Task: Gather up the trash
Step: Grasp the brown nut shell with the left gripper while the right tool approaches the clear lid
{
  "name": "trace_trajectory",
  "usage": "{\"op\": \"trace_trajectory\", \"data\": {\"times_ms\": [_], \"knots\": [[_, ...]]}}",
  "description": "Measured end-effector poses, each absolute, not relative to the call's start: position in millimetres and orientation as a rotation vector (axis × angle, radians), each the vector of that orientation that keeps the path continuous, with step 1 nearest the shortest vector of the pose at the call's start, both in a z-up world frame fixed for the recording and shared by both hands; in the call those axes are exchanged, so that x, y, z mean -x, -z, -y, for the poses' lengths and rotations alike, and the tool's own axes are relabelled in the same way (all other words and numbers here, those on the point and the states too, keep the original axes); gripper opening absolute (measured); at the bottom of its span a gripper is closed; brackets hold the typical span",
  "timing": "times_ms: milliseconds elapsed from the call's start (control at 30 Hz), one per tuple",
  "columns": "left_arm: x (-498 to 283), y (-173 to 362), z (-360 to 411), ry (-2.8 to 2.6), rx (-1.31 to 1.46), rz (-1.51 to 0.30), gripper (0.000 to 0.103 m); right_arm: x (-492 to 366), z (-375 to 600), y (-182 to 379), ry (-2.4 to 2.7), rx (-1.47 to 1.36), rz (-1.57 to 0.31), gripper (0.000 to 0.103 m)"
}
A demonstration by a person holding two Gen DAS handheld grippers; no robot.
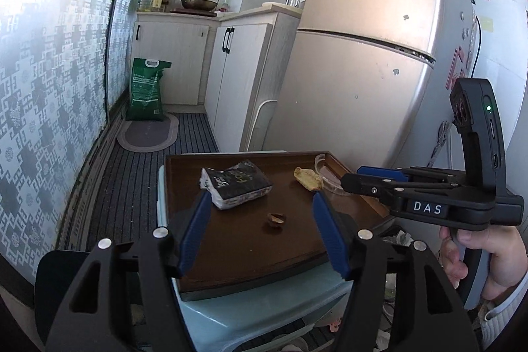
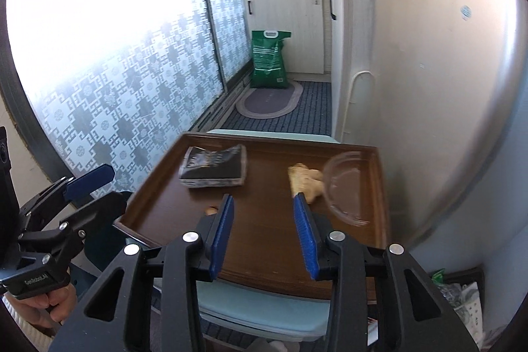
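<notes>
Both hand-held grippers, left (image 1: pixel 262 230) and right (image 2: pixel 264 228), hover spread and empty over the tray's (image 1: pixel 250 281) near edge

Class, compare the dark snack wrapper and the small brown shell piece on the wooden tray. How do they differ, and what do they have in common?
The dark snack wrapper is much larger than the brown shell piece. The wrapper is black, printed and crumpled with pale edges; the shell piece is plain brown and curved. The wrapper lies toward the tray's far left; the shell piece sits nearer the middle. Both rest loose on the wooden tray, and no gripper holds either.

tray (image 1: pixel 250 240) brown | wrapper (image 1: pixel 236 183) black | sack (image 1: pixel 147 91) green
</notes>
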State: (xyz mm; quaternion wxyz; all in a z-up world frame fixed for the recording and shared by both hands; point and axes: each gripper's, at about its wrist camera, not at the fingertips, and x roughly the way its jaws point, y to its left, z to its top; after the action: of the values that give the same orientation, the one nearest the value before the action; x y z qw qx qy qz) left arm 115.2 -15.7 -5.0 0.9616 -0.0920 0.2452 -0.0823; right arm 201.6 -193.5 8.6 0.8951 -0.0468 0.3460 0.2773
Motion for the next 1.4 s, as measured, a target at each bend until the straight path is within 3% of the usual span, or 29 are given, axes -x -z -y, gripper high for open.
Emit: {"op": "trace_trajectory", "data": {"times_ms": [667, 767, 900, 1400], "knots": [[-183.2, 53.0, 67.3, 0.029, 0.067, -0.723, 0.048, -211.2, 242.2, 1.2, -0.543, 0.130, -0.730, 0.032], [-185.3, 53.6, 67.0, 0.016, 0.076, -0.726, 0.041, -212.0, 241.1, 4.3, -0.551, 0.160, -0.731, 0.032], [-185.7, 53.9, 66.4, 0.005, 0.066, -0.723, 0.023, -210.5, 233.6, 4.0, -0.557, 0.227, -0.711, 0.032], [-167.1, 34.5, 35.8, 0.032, 0.187, -0.621, 0.023, -220.9, 192.4, 22.5, -0.543, 0.463, -0.701, 0.021]]}}
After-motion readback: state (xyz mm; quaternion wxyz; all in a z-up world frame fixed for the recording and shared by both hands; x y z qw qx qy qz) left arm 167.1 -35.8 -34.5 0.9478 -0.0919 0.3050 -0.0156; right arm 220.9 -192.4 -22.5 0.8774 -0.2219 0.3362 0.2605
